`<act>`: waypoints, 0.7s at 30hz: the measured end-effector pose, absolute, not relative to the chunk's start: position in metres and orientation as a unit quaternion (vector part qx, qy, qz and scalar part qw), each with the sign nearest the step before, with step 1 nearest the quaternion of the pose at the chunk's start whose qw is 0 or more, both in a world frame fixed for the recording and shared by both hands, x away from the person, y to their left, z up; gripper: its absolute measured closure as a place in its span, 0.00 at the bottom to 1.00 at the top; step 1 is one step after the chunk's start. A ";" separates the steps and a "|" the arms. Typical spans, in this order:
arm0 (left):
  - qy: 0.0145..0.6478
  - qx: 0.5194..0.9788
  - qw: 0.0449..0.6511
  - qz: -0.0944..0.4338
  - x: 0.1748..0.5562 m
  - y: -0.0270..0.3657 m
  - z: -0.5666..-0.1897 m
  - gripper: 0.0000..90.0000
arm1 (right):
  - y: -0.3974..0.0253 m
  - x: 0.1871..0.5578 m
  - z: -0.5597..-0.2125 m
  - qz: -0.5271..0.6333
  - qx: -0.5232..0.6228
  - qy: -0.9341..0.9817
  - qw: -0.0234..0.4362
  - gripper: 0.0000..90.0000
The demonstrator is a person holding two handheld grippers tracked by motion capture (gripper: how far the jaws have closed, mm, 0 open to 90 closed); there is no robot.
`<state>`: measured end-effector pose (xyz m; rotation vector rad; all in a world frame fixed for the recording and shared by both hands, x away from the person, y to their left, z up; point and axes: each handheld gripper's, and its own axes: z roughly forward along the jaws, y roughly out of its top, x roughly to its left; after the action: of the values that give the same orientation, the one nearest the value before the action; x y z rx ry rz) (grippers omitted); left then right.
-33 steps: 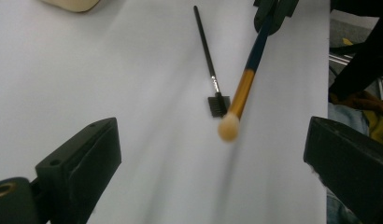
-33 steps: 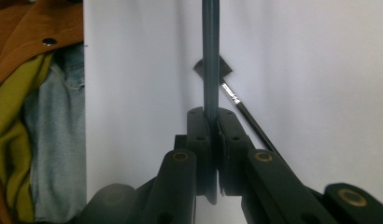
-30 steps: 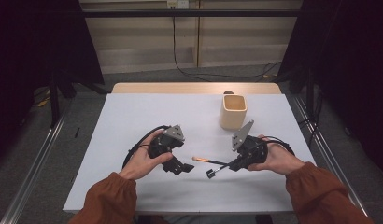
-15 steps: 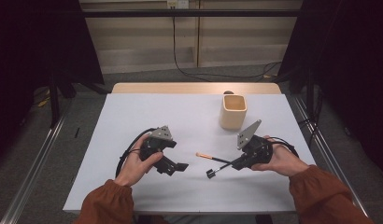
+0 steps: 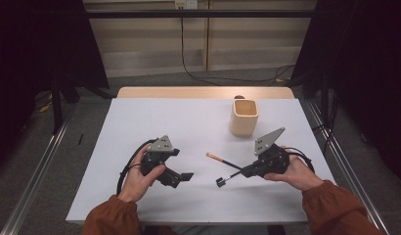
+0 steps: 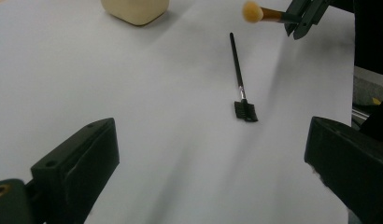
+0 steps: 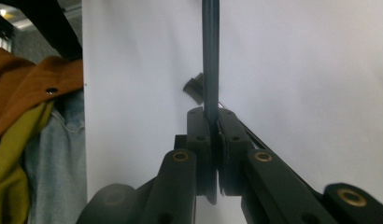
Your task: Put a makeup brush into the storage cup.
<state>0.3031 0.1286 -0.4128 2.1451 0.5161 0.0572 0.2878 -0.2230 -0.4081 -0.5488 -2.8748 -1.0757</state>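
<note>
A person at a white table (image 5: pixel 140 122) holds a gripper in each hand. The right gripper (image 5: pixel 245 171) has its jaws pinched on the dark handle of a makeup brush (image 5: pixel 219 159), whose tan bristle tip juts past the fingers. A second brush (image 6: pixel 240 84) lies flat beneath it. The left gripper (image 5: pixel 181 178), jaws spread wide, holds nothing. A cream cup (image 5: pixel 244 117) stands farther back

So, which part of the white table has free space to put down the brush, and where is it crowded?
Free: the table left half, beyond the left gripper, and the strip left of the cup. Crowded: between the grippers, where the black brush lies while the right gripper holds the tan-tipped brush.
</note>
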 end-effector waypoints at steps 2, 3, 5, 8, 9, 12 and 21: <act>0.209 0.868 0.450 0.026 0.302 0.129 -0.413 0.03 | -0.224 0.287 -0.410 -0.357 -0.183 -0.916 0.010 0.95; 0.210 0.866 0.452 0.027 0.301 0.129 -0.413 0.03 | -0.224 0.288 -0.410 -0.364 -0.182 -0.913 0.010 0.95; 0.211 0.865 0.454 0.027 0.299 0.130 -0.414 0.03 | -0.225 0.287 -0.412 -0.379 -0.188 -0.906 0.009 0.95; 0.213 0.865 0.453 0.029 0.298 0.132 -0.416 0.03 | -0.225 0.286 -0.413 -0.399 -0.188 -0.897 0.005 0.95; 0.215 0.864 0.454 0.030 0.297 0.132 -0.417 0.03 | -0.225 0.285 -0.413 -0.406 -0.191 -0.894 0.006 0.95; 0.220 0.861 0.457 0.030 0.297 0.134 -0.419 0.03 | -0.223 0.283 -0.415 -0.418 -0.190 -0.888 -0.001 0.95; 0.225 0.860 0.456 0.036 0.296 0.135 -0.419 0.03 | -0.222 0.282 -0.420 -0.477 -0.201 -0.856 -0.013 0.95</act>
<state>0.2963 0.1348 -0.4195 2.1220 0.5552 0.0886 0.2816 -0.2215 -0.4200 -0.6368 -2.7114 -1.5104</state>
